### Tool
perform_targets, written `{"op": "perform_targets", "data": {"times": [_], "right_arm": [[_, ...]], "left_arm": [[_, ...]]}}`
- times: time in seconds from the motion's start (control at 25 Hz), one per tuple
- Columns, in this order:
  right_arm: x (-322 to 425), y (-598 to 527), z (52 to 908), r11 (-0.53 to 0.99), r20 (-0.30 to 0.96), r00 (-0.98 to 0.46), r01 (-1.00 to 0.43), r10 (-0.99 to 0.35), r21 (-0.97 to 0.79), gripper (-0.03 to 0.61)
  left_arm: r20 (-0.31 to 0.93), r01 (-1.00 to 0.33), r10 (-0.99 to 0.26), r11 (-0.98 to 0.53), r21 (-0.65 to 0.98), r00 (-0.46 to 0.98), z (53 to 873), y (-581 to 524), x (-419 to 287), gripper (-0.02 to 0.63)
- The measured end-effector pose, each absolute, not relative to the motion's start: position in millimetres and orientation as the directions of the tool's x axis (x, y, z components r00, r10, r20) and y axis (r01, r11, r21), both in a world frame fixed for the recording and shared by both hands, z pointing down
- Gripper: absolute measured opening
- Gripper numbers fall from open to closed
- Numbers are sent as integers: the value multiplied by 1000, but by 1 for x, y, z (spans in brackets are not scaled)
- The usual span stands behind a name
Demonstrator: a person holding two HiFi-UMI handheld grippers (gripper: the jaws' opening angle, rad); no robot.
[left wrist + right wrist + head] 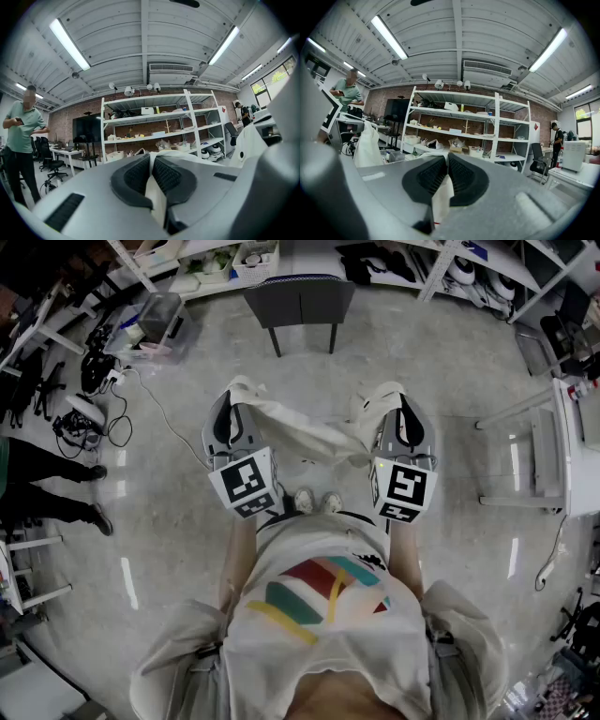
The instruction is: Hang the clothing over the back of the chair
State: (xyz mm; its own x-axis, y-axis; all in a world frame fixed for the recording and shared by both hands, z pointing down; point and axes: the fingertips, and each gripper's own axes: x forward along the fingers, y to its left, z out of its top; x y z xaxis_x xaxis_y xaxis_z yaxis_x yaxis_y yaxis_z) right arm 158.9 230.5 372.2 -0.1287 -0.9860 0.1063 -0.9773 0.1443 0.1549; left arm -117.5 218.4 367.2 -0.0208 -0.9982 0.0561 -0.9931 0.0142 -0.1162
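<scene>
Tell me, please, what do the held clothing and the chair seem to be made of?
The clothing: soft matte cream fabric, probably cotton; it sags and creases as it hangs. The chair: dark matte back, maybe plastic or upholstery; thin dark legs, likely metal.

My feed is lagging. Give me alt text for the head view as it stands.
Seen from above, the left gripper and the right gripper each clamp one end of a pale garment, which sags between them in front of the person. A dark chair stands straight ahead, and the garment is not yet on it.
</scene>
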Motion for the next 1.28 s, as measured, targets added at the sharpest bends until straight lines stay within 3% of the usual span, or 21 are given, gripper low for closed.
{"op": "perform_targets", "data": {"times": [1.28], "right_arm": [[128,214,370,93,91,-78,-980,-993,176,9]], "left_arm": [[36,-999,-999,20,-28,-21,366,187,-180,16]]}}
